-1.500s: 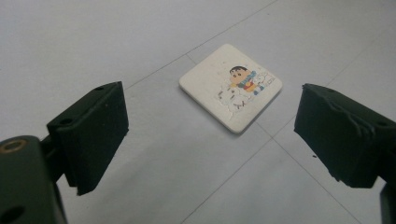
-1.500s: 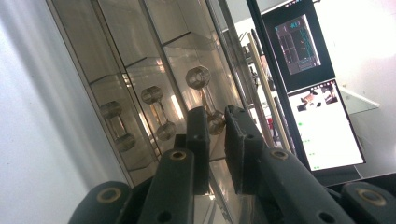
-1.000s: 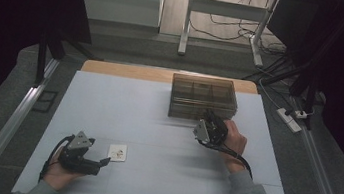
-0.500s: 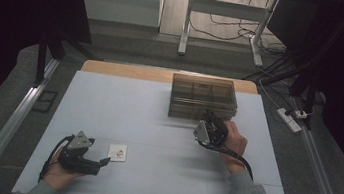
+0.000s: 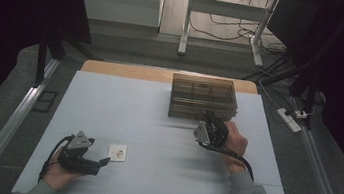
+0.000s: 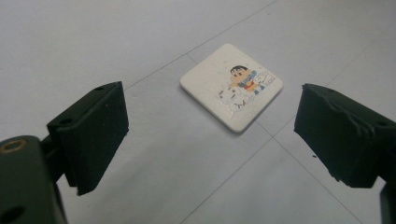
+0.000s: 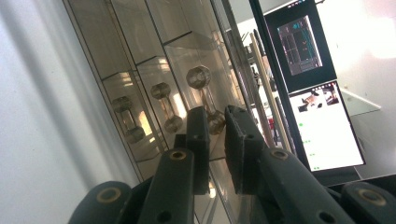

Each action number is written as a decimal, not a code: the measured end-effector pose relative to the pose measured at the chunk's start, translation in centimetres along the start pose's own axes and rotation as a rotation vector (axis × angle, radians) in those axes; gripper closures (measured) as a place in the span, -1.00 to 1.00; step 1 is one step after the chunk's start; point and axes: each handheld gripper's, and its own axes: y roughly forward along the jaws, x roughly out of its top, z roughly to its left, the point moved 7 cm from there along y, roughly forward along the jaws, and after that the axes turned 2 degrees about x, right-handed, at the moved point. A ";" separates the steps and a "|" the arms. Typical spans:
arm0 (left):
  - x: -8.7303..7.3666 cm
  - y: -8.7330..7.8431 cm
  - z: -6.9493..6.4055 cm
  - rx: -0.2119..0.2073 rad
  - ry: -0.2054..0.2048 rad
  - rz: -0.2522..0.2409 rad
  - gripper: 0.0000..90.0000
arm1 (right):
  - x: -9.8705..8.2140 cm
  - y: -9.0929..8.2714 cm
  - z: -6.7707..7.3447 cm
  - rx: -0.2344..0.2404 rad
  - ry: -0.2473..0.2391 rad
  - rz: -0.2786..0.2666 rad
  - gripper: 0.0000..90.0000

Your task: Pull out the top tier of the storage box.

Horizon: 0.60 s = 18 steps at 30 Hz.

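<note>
White tile point(image 6: 232, 87) unmoved, left hand-held gripper point(image 6: 210, 135) still open before it

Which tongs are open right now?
The left tongs: black pads spread wide, pointing at the white square cartoon tile. The right tongs sit nearly shut at the clear plastic drawer box.

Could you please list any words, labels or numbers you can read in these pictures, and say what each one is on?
Tile: a cartoon boy with a white dog, plus a few small marks beside them, too blurred to read.
Screens behind the clear box: windows and small green marks, too small to read.
Nothing else carries legible text.
</note>
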 end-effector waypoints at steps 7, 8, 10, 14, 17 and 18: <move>0.0 0.0 0.0 0.000 0.000 0.000 -0.78 | 0.0 -0.2 0.1 0.003 -0.014 -0.004 0.77; 0.0 0.0 0.0 0.000 0.000 0.000 -0.78 | 0.0 -0.2 0.2 0.005 -0.008 -0.002 0.77; 0.0 0.0 0.0 0.000 0.001 0.002 -0.78 | -0.1 -0.2 0.3 0.010 -0.009 -0.005 0.77; 0.0 0.0 -0.1 0.000 0.002 0.002 -0.78 | -0.1 -0.2 0.3 0.007 -0.020 -0.006 0.77; 0.0 0.0 -0.1 0.000 0.002 0.002 -0.78 | -0.1 -0.2 0.4 0.007 -0.018 -0.007 0.77; 0.0 0.0 -0.1 -0.001 0.002 0.003 -0.78 | -0.1 -0.2 0.3 0.007 -0.017 -0.006 0.77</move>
